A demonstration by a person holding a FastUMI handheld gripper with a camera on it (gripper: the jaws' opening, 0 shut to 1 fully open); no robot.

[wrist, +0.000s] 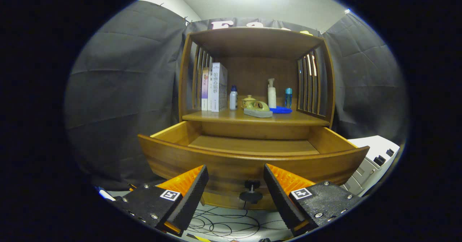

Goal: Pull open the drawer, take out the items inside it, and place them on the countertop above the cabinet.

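Observation:
A wooden cabinet stands ahead with its drawer [252, 159] pulled out toward me. The drawer's floor, as far as it shows over the front panel, is bare wood. A dark round knob [251, 190] sticks out of the drawer front, just ahead of and between my fingers. My gripper [235, 178] is open, its fingers to either side of the knob and touching nothing. On the countertop [216, 116] above the drawer lies an olive and grey iron-shaped item [257, 108] near the front edge.
Farther back on the countertop stand upright books [216, 87], a small white bottle [233, 98], a tan lidded jar [248, 100], a white pump bottle [271, 93], a blue-capped bottle [288, 97] and a blue cloth [280, 109]. A white appliance [371, 159] sits right of the drawer. Cables [223, 224] lie on the floor.

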